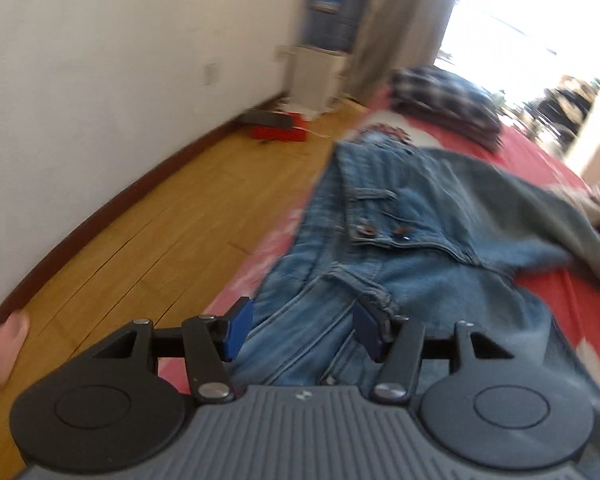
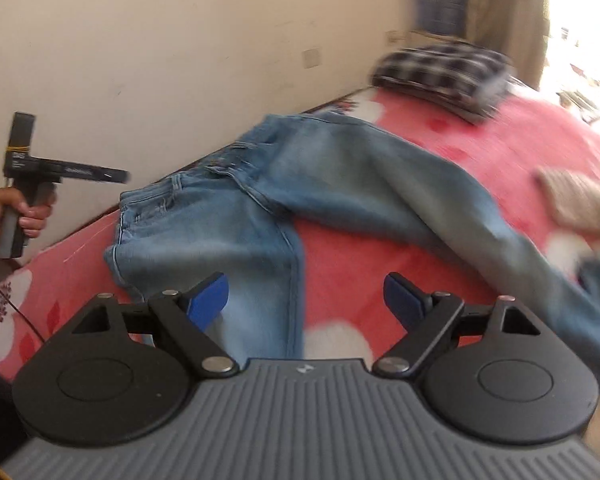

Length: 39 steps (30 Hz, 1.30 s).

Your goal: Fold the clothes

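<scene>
Blue jeans (image 2: 228, 216) spread on red bed (image 2: 380, 264), waistband at the wall-side edge, legs stretching across, left gripper (image 1: 300, 330) and right gripper (image 2: 306, 302) fingers spread, holding nothing.

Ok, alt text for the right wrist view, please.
Blue jeans lie spread with legs apart on a red floral bedcover, the open right gripper hovering over one leg. A folded plaid garment sits beyond; at left, a hand holds the left gripper.

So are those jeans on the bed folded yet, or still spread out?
Spread out, not folded: the jeans lie on the red bedspread with both legs splayed apart. Both grippers are open, holding nothing.
</scene>
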{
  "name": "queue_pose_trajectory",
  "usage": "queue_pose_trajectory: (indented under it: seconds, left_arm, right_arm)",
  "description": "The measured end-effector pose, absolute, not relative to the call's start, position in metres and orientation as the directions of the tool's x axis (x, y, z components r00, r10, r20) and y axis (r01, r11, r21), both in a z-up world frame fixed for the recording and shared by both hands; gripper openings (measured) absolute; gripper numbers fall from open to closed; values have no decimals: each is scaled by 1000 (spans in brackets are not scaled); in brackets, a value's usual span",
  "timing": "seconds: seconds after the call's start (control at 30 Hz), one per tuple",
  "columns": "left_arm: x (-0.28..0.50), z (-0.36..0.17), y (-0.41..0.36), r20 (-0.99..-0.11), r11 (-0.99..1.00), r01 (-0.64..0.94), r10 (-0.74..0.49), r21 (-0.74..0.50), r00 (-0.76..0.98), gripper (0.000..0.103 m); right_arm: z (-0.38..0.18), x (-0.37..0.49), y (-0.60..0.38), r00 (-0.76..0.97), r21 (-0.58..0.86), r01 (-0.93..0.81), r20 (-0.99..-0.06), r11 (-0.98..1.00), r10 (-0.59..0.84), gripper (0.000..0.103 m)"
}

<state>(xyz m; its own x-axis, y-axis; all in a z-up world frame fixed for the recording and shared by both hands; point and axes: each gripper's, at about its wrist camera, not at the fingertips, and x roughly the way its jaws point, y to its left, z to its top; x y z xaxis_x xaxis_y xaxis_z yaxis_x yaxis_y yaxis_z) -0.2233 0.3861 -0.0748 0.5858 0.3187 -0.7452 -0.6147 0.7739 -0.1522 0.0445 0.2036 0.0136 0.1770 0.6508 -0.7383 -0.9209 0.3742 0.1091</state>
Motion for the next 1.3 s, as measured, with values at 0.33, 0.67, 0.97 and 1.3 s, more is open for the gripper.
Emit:
queue_pose_trajectory:
  seconds: [0.33, 0.67, 0.97, 1.3]
  left_arm:
    - [-193, -108, 387, -725, 739, -572, 167, -356, 668, 49]
    - [-194, -118, 386, -661, 622, -590, 150, -514, 735, 48]
    - [-201, -140, 395, -585, 468, -568, 126, -677, 801, 48]
    - [-202, -153, 389, -555, 465, -587, 221, -663, 802, 22]
  right_arm:
    - [-17, 49, 376, 170, -44, -980, -689, 194, 705, 50]
    - [-45, 62, 446, 179, -116, -984, -711, 137, 680, 45]
    - [-63, 59, 477, 146, -150, -987, -747, 49, 649, 44]
    - [-92, 75, 513, 67, -63, -998, -832, 26, 551, 33]
